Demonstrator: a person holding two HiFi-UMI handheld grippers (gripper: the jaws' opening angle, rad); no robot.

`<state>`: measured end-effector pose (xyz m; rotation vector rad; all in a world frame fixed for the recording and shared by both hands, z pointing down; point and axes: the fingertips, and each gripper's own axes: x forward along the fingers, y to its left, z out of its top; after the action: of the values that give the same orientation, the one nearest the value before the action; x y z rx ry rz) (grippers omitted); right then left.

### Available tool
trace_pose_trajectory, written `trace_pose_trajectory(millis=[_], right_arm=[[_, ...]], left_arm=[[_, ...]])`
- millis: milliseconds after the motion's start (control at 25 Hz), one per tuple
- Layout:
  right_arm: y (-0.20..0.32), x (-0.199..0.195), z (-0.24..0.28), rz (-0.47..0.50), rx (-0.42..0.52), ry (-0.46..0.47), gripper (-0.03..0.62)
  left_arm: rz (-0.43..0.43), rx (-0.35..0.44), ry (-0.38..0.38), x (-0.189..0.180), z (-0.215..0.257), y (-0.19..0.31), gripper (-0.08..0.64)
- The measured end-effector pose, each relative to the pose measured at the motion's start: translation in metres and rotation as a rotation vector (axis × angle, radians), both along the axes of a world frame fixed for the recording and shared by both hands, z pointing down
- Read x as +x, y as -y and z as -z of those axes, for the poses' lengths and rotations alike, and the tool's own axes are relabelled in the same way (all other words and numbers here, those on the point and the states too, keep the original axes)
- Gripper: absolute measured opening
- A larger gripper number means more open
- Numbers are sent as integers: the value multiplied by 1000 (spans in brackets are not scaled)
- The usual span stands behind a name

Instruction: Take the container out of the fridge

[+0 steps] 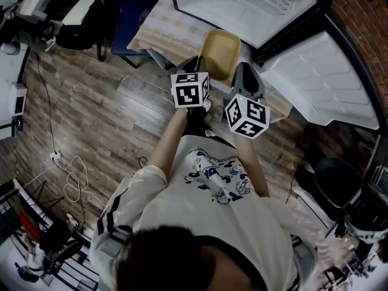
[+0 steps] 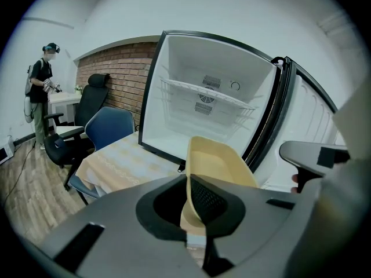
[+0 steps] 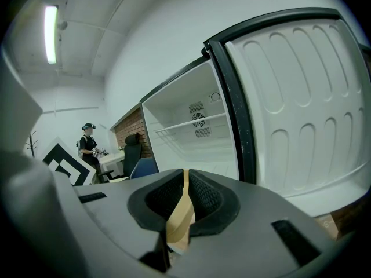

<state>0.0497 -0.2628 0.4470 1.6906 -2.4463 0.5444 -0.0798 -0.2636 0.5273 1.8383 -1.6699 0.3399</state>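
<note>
The person's dark hair and white printed T-shirt fill the bottom of the head view, with both forearms reaching forward to the two grippers. The left gripper has its jaws closed on the left wall of the pale yellow container – in its own view the rim stands pinched between the ribbed pads. The right gripper grips the opposite wall the same way, a thin tan edge clamped between its jaws. The container is outside the fridge, held up in the air between the two grippers just in front of the open compartment, over the near edge of the tabletop with its patterned cloth. The fridge door is swung wide to the right, and a wire shelf crosses the white interior. A blue chair and a black office chair stand left of the tabletop – beyond them another person stands near a brick wall.
</note>
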Motion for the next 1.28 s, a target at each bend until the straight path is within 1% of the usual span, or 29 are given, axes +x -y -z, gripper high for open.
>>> trace_pose_trajectory(millis=[360, 680, 1000, 1280], right_arm=[[-15, 0, 9, -1, 19, 4, 44], [-34, 5, 25, -2, 30, 0, 44], [-23, 3, 15, -7, 31, 2, 44], [-24, 4, 17, -10, 34, 3, 44]], left_arm=[[11, 12, 3, 1, 8, -22, 29], [11, 28, 2, 8, 26, -42, 29], [4, 29, 9, 8, 16, -32, 29], [6, 30, 7, 8, 17, -34, 29]])
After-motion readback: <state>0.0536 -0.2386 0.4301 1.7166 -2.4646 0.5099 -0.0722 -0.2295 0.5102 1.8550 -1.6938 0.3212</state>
